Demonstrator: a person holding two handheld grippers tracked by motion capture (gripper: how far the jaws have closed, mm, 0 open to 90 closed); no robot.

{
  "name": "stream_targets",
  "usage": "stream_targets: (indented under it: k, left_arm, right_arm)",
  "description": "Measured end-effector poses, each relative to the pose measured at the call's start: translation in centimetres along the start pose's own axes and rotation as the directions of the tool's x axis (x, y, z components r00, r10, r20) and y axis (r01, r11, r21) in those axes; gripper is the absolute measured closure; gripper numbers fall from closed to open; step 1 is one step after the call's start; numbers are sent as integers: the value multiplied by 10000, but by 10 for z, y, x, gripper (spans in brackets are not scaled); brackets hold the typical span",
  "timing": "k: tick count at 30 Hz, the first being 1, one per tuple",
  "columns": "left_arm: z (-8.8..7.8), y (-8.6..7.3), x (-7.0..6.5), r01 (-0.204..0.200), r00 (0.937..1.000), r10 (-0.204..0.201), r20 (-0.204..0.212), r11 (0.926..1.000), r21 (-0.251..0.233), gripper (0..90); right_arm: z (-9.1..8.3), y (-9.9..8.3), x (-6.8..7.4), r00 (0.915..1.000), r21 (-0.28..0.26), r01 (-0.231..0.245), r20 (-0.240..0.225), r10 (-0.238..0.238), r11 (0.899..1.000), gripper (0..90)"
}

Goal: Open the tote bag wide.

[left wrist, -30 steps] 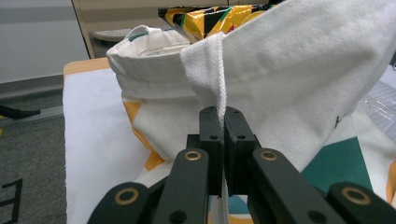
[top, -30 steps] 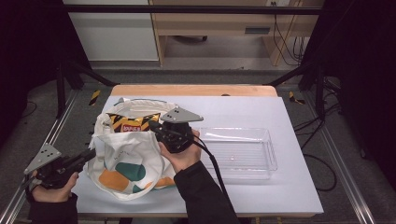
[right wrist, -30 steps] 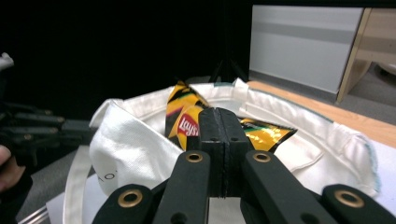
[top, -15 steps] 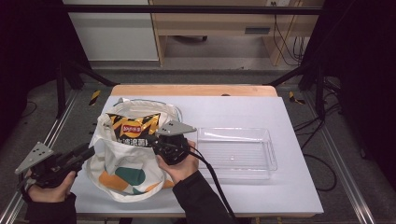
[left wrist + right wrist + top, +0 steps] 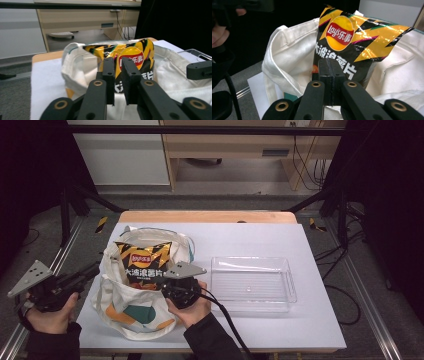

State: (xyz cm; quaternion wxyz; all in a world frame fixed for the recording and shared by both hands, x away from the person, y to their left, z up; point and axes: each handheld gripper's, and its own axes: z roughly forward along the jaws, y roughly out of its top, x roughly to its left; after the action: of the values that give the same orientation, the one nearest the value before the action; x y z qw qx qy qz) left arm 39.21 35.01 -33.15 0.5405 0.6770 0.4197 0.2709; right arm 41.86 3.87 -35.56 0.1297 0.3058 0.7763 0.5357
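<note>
Right gripper (image 5: 329,65) clamped on Lay's chip bag (image 5: 352,42), half inside tote bag (image 5: 125,315). Left gripper (image 5: 118,65) jaws slightly apart, clear of the tote.

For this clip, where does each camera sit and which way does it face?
High view: above the person's side, looking forward and down on the table; both forearms, left gripper, right gripper.
Left gripper view: along its jaws toward the cloth bag.
Right gripper view: along its jaws at the chip bag.
All three share the chip bag.
</note>
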Motion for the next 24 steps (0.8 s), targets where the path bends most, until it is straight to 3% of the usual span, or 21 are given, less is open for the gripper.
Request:
stream_targets:
  k: [6,11,24]
  left_arm:
    - [22,-2,-12,-340,9991,324,260,9974,641,869]
    - [32,-14,-11,-399,9990,368,255,9901,1346,885]
    - [29,-43,-9,-598,9981,543,305,9723,2260,887]
  right_arm:
    - [-2,-8,1,9999,47,-49,-106,50,10000,900]
    - [-3,-21,1,9997,196,-162,-178,165,9997,900]
    - [4,-45,-1,9990,492,-380,-221,391,9981,900]
